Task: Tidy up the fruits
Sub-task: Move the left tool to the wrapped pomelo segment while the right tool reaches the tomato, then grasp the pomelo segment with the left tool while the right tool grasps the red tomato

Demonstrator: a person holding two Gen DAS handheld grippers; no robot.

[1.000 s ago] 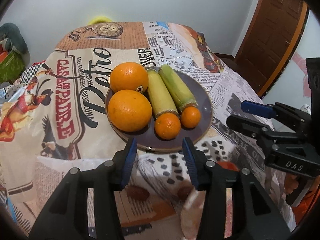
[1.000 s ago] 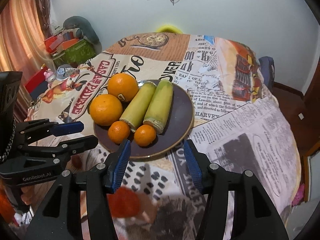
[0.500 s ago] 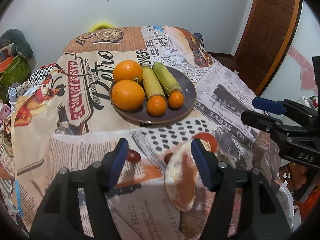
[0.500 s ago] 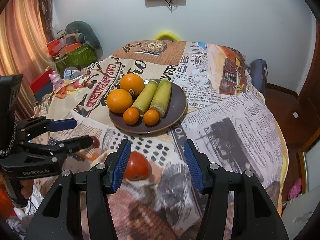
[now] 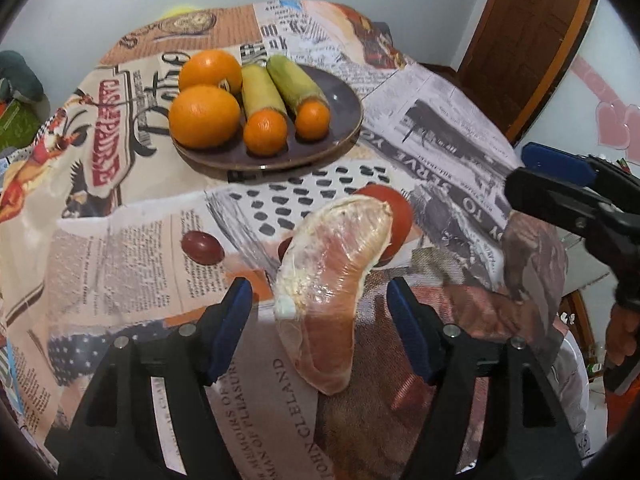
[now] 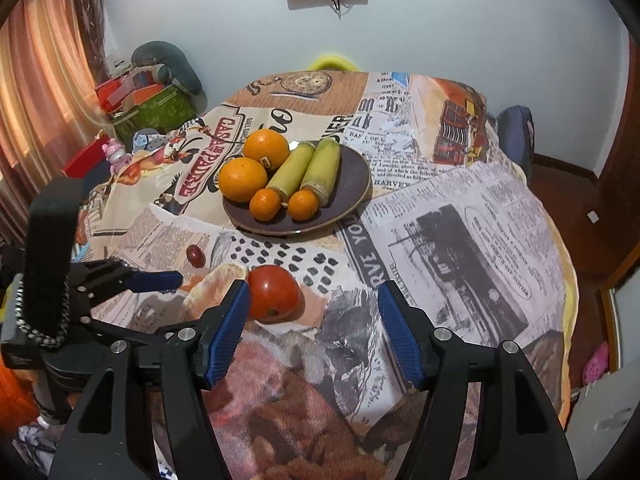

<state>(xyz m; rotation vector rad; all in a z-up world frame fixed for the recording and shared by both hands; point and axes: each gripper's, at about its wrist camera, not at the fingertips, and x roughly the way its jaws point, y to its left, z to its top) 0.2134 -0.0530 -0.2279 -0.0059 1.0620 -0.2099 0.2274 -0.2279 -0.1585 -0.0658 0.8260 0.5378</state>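
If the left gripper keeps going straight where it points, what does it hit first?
Most likely the peeled citrus segment, lying right between the open left gripper fingers; the tomato sits just behind it. Depth is hard to judge.

Both grippers are matte black plastic with ribbed blue pads on the fingers (image 5: 232,332) and silver screws along the arms. The left gripper (image 6: 152,296) carries a black foam strap (image 6: 50,264), a braided cord and faint white lettering.
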